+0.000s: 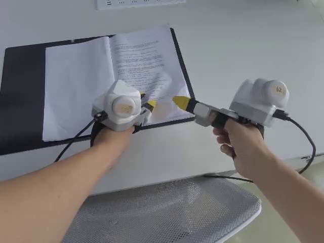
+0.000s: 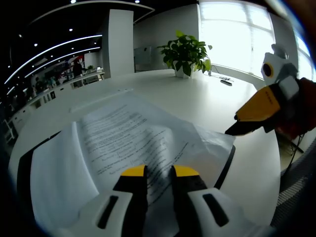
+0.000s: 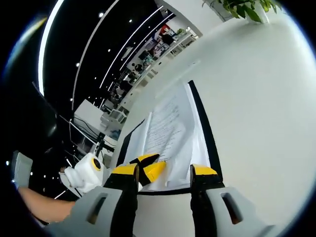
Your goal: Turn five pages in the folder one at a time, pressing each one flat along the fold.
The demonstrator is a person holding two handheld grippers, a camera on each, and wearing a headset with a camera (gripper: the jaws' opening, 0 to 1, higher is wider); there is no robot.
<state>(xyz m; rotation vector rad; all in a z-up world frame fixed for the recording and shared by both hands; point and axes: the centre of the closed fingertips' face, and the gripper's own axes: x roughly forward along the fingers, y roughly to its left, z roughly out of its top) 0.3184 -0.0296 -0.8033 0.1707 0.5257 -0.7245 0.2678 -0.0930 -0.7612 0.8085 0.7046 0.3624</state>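
Folder (image 1: 20,91), black, open on white bench (image 1: 243,50); left gripper (image 1: 151,105) jaws nearly together over rumpled lower corner of right page (image 1: 142,55), hold uncertain; right gripper (image 1: 179,101) spread just beside; risk: several sheets lifting together, or corner creasing if dragged.

Black folder (image 1: 20,91), white pages (image 1: 76,86), yellow-tipped fingers (image 1: 181,102).

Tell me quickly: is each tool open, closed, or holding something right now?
Left tool: open a little, over the page, holding nothing.
Right tool: open wide, holding nothing.
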